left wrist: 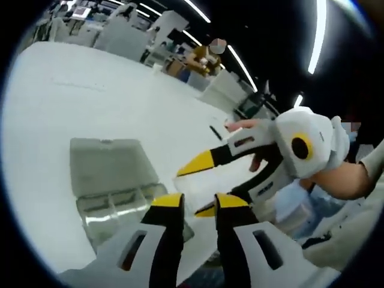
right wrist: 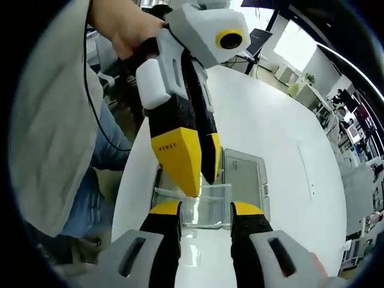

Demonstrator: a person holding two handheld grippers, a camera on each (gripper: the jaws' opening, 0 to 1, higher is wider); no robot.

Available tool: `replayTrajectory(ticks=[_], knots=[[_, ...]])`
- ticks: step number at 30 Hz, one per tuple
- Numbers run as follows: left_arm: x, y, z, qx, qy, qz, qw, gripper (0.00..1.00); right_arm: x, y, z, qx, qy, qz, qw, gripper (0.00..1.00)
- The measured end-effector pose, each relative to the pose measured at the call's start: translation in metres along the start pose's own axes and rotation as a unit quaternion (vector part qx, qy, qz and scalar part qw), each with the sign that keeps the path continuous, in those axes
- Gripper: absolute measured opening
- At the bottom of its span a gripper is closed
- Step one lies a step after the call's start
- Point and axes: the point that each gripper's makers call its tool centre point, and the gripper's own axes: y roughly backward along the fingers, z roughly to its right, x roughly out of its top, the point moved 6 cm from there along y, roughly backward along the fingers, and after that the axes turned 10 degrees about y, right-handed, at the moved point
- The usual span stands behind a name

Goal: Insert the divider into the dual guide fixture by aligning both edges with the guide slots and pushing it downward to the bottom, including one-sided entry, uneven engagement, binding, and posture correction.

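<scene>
A wide white bench [left wrist: 90, 90] is seen beyond the jaws, its surface glossy and mostly bare. In the left gripper view, the left gripper [left wrist: 198, 203] is held released, nothing between its yellow-tipped jaws; just ahead and to their left lies a clear plastic fixture [left wrist: 117, 192] with its lid open flat on the bench. The right gripper [left wrist: 198, 189] enters from the right, held by a hand [left wrist: 336, 177], its jaws spread apart. In the right gripper view, the fixture [right wrist: 240, 180] sits just beyond the parted, empty jaws. The divider cannot be made out. Behind the bench, an open workroom with white desks [left wrist: 129, 33], ceiling light strips [left wrist: 318, 36] and a seated person [left wrist: 207, 60] is visible.
</scene>
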Motion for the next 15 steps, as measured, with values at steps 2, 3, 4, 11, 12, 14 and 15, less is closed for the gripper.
replayTrajectory(ticks=[2, 3, 4, 11, 12, 14, 15], knots=[[-0.001, 0.001, -0.003, 0.004, 0.005, 0.001, 1.0000, 0.16, 0.001, -0.001, 0.001, -0.002, -0.001, 0.001, 1.0000, 0.27], [0.000, 0.002, -0.005, 0.005, 0.011, 0.005, 0.9999, 0.16, 0.001, -0.001, 0.001, -0.005, -0.001, 0.002, 1.0000, 0.27], [0.001, 0.003, -0.005, 0.006, 0.016, 0.008, 0.9998, 0.16, 0.001, -0.001, 0.001, -0.005, -0.002, 0.002, 1.0000, 0.27], [0.004, 0.004, -0.014, 0.026, 0.030, 0.015, 0.9991, 0.15, 0.005, -0.002, 0.002, -0.007, -0.001, 0.006, 1.0000, 0.27], [0.004, 0.004, -0.015, 0.027, 0.033, 0.014, 0.9990, 0.14, 0.005, -0.002, 0.002, -0.007, -0.003, 0.007, 0.9999, 0.27], [0.003, 0.003, -0.016, 0.031, 0.038, 0.010, 0.9987, 0.14, 0.006, -0.002, 0.003, -0.011, -0.003, 0.008, 0.9999, 0.27], [0.002, 0.002, -0.017, 0.035, 0.039, 0.008, 0.9986, 0.14, 0.006, -0.002, 0.002, -0.009, -0.005, 0.009, 0.9999, 0.27]])
